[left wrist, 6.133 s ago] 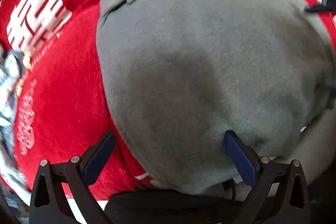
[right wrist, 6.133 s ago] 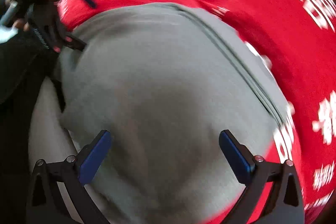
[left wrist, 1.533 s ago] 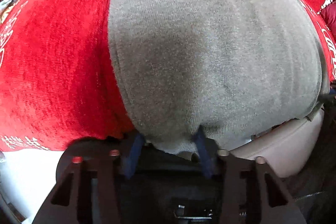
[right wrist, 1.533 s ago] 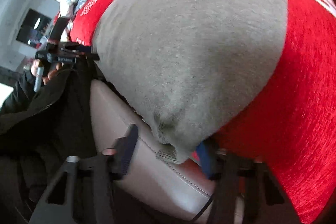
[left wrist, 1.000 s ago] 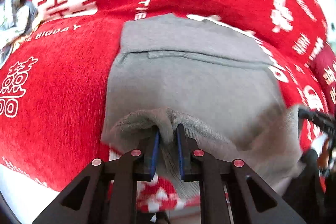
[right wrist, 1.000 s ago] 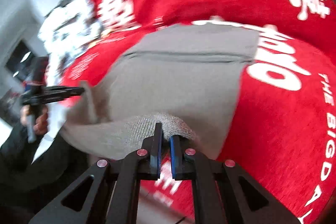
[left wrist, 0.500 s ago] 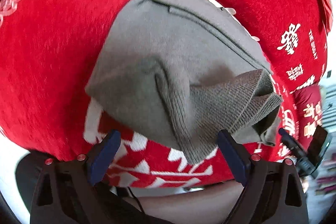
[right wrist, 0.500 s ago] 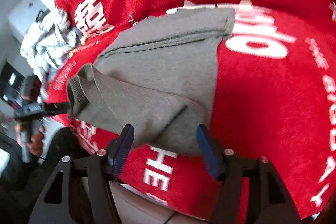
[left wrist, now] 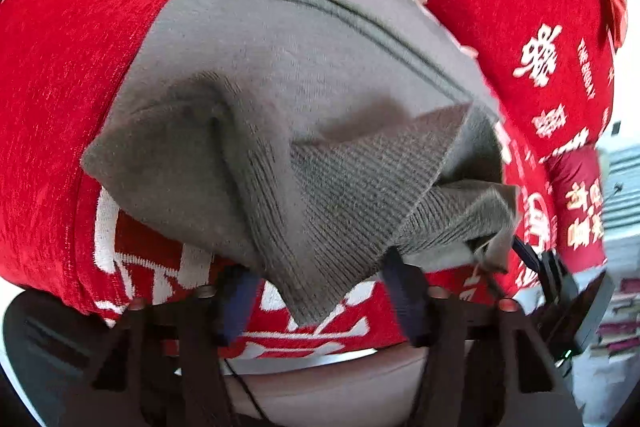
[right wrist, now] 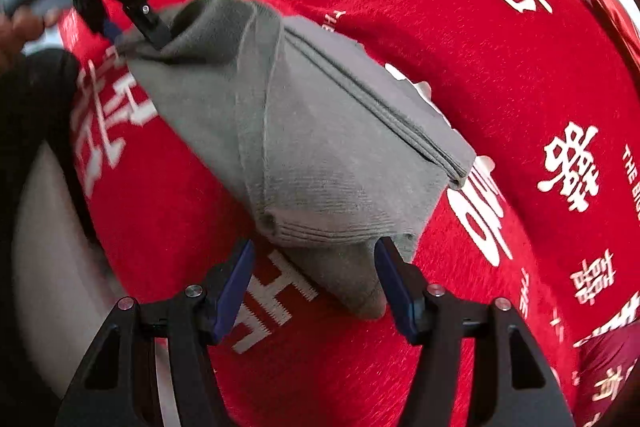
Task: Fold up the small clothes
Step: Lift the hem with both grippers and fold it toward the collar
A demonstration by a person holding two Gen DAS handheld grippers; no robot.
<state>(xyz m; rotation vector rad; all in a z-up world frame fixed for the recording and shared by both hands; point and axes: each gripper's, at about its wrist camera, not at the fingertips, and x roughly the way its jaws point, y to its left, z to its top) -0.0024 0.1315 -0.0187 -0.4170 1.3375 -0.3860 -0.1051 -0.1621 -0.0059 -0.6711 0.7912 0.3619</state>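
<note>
garment (left wrist: 304,67): grey knit cloth, matt, soft and slightly fuzzy; ribbed band (left wrist: 360,183) toward 4 o'clock, coarser, with fine ridges
blanket (left wrist: 60,67): red plush cloth, matt, short nap with faint streaks; white woven lettering
left gripper (left wrist: 320,301): matt black plastic arms, small shiny metal screws; pads (left wrist: 236,303) dark blue, smooth, dull
right gripper (right wrist: 314,283): same matt black plastic, bright screw heads; pads (right wrist: 234,287) blue, smooth, slight sheen
cushion (right wrist: 44,247): at 8 o'clock, beige, smooth, leather-like, soft sheen
</note>
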